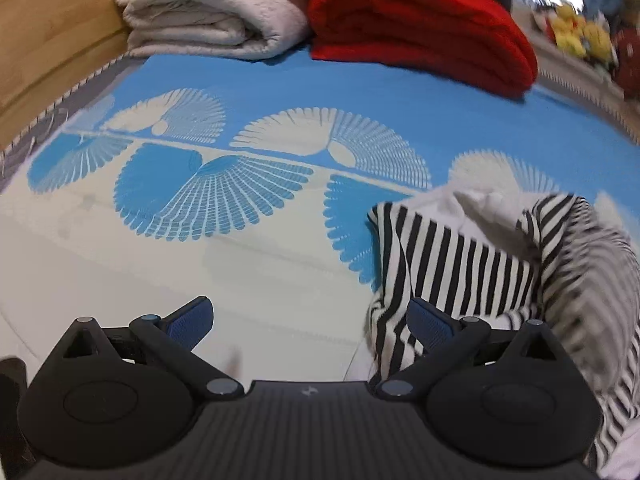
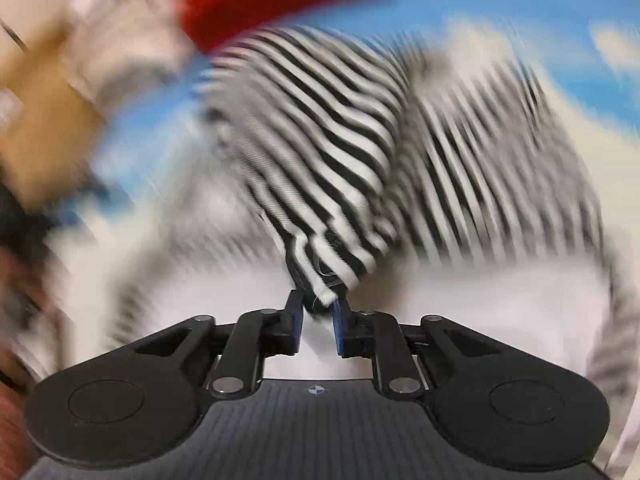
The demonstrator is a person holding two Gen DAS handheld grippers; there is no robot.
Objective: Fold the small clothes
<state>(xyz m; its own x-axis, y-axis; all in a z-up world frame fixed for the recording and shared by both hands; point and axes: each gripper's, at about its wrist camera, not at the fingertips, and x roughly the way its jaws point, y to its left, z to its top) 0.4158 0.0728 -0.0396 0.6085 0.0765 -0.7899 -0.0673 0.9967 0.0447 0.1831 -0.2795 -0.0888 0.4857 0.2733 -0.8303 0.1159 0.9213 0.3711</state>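
We are mid-fold: our right gripper [image 2: 319,312] pinches an edge of the striped top [image 2: 320,152], lifting it over the bed [image 1: 260,272]. Our left gripper [image 1: 310,320] hangs beside it, fingers spread, empty. Next we should lay the edge across and smooth it.

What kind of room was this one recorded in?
Probably a bedroom or living space at home. The work surface is a blue and white patterned sheet, like a bed cover, with a folded cream blanket and a folded red blanket stacked at its far edge.
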